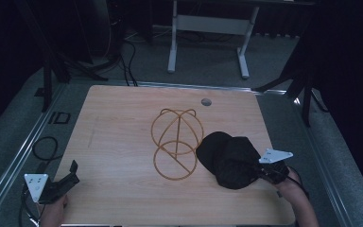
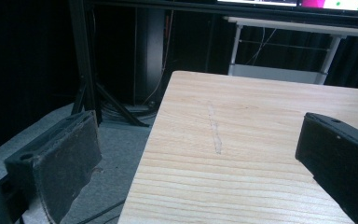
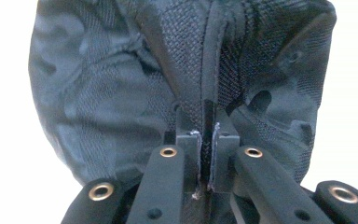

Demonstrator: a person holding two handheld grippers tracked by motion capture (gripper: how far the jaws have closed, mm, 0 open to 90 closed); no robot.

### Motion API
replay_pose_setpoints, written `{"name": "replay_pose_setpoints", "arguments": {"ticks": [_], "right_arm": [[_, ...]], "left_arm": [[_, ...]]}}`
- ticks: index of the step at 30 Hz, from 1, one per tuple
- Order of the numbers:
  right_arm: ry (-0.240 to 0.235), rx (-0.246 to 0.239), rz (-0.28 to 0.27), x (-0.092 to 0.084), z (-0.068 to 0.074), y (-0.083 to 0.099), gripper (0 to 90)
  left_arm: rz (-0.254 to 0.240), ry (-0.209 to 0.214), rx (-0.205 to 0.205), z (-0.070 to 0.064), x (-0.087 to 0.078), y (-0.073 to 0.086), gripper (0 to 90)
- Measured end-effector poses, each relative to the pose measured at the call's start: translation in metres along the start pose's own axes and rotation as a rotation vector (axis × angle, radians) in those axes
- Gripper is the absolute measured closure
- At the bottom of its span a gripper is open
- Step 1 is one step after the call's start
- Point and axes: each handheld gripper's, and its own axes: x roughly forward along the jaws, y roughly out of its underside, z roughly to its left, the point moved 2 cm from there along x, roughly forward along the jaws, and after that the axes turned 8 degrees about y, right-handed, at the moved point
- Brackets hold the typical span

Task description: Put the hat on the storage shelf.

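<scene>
In the high view the black cap (image 1: 229,160) lies on the wooden table (image 1: 123,132) toward its near right corner, at about four o'clock from the table's middle, its brim end pointing toward ten o'clock and its crown end toward the right gripper (image 1: 260,171), which comes in from four o'clock and has its jaws closed on the cap's near edge. The wire hat stand (image 1: 176,142) rests just beside the cap at its nine to ten o'clock, the lower ring touching or nearly touching the brim; that is where the cap would likely go, so the lift has to clear the upright loops. The left gripper (image 1: 68,176) sits well apart at the near left corner, far from both things, so the right hand is plainly the nearer one. In the left gripper view its jaws stand wide with nothing between them, bare table (image 2: 242,140) ahead at twelve o'clock. In the right gripper view the jaws are pinched narrow on a seam fold of the cap (image 3: 121,93), the fabric bulging away toward twelve o'clock.
</scene>
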Motion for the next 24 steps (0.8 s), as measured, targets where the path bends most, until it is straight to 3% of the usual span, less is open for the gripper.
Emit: {"name": "replay_pose_setpoints", "arguments": {"ticks": [1, 5, 9, 24], "right_arm": [[0.006, 0.038, -0.03, 0.0, 0.001, 0.003, 85.9], [0.045, 0.103, -0.141, -0.002, 0.004, 0.011, 86.3], [0.06, 0.163, -0.209, -0.006, 0.001, 0.015, 86.6], [0.124, 0.215, -0.355, -0.049, -0.018, -0.016, 86.9]], "left_arm": [[0.001, 0.0, 0.0, 0.0, 0.0, 0.0, 0.5], [0.0, 0.0, 0.0, 0.0, 0.0, 0.0, 0.5], [0.0, -0.001, 0.002, 0.0, 0.0, 0.0, 0.5], [-0.001, 0.0, -0.004, 0.0, 0.0, 0.0, 0.5]]}}
